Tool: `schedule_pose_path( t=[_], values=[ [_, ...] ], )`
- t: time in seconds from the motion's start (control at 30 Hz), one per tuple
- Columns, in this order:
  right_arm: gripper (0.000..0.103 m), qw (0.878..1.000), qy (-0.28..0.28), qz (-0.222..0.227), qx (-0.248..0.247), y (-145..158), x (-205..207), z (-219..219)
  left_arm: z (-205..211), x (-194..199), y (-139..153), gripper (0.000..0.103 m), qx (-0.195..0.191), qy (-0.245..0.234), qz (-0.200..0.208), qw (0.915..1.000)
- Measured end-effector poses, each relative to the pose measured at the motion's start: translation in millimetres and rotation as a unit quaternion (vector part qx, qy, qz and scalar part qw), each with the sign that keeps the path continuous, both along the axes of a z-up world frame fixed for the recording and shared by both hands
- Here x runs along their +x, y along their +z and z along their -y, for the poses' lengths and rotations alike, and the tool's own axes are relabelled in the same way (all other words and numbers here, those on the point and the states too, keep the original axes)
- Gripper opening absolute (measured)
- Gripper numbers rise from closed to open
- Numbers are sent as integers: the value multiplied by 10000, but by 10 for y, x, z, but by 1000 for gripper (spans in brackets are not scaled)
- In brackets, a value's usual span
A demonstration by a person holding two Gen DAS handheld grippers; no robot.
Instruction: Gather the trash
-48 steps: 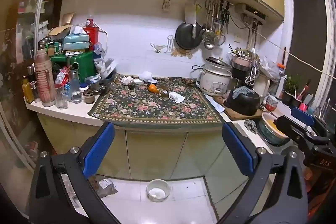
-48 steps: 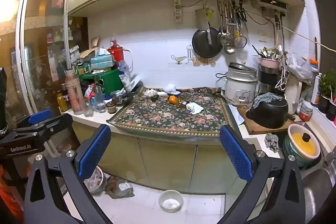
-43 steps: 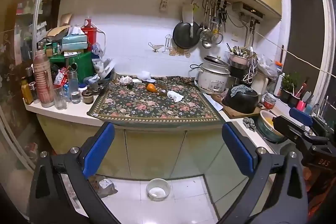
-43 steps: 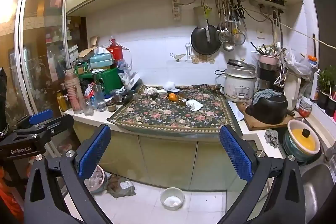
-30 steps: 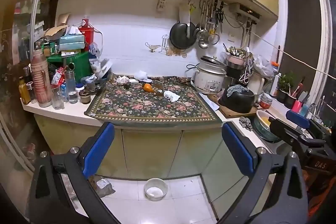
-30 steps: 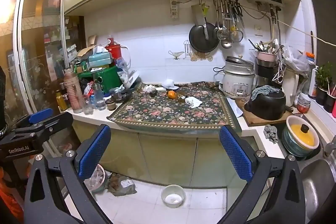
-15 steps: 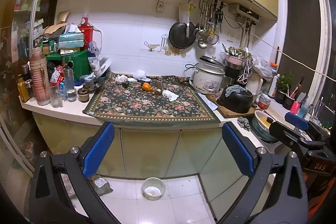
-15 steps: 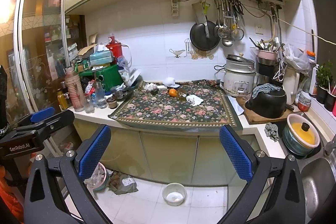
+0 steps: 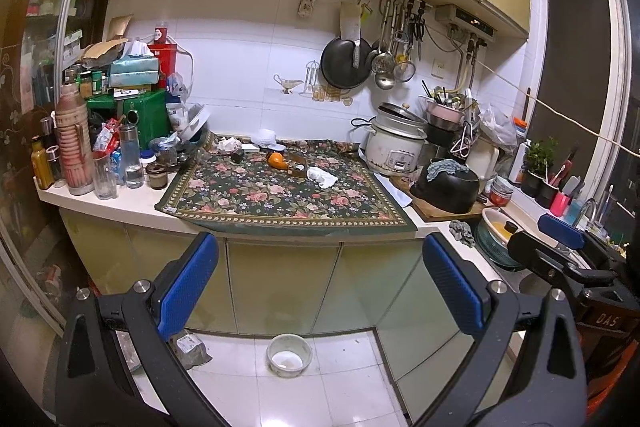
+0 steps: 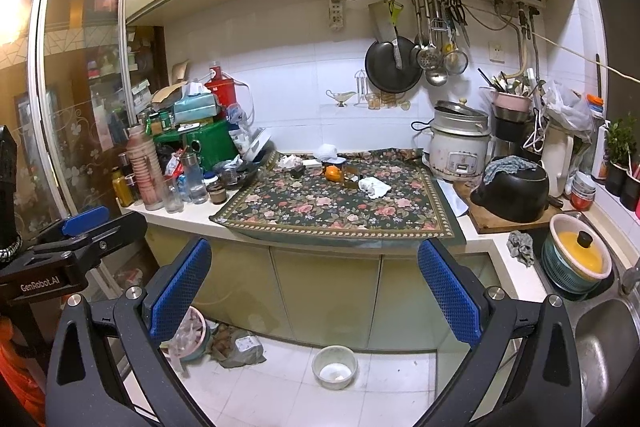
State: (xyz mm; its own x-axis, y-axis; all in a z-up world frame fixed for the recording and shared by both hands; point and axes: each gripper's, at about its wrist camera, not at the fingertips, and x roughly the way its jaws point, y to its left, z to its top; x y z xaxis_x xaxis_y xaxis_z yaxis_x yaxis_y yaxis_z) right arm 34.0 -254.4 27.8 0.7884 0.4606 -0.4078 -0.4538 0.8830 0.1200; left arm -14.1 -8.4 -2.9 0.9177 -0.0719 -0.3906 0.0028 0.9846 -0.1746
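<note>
Cluttered kitchen, floral cloth (image 9: 280, 193) over counter. View had pulled back since earlier frames; more floor showed. Left gripper (image 9: 320, 291) and right gripper (image 10: 316, 287) both spread wide, holding nothing, well short of counter. White bowl (image 10: 335, 366) on floor, whitish residue inside. Crumpled tissue (image 10: 374, 187) on cloth beside orange (image 10: 333, 173). Rice cooker (image 10: 460, 147) behind.

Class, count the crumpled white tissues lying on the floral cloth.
2: one crumpled tissue right of the orange, another tissue at the cloth's back-left. More may hide among the clutter.
</note>
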Motion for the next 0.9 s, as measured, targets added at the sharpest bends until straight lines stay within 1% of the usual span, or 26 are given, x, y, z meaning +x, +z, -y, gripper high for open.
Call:
schedule_pose_path(
  t=[0.9],
  values=[
    [103,10000,-16,-53,68,-21,56,90,20,19,-10,102,2,20,-8,10000]
  ],
)
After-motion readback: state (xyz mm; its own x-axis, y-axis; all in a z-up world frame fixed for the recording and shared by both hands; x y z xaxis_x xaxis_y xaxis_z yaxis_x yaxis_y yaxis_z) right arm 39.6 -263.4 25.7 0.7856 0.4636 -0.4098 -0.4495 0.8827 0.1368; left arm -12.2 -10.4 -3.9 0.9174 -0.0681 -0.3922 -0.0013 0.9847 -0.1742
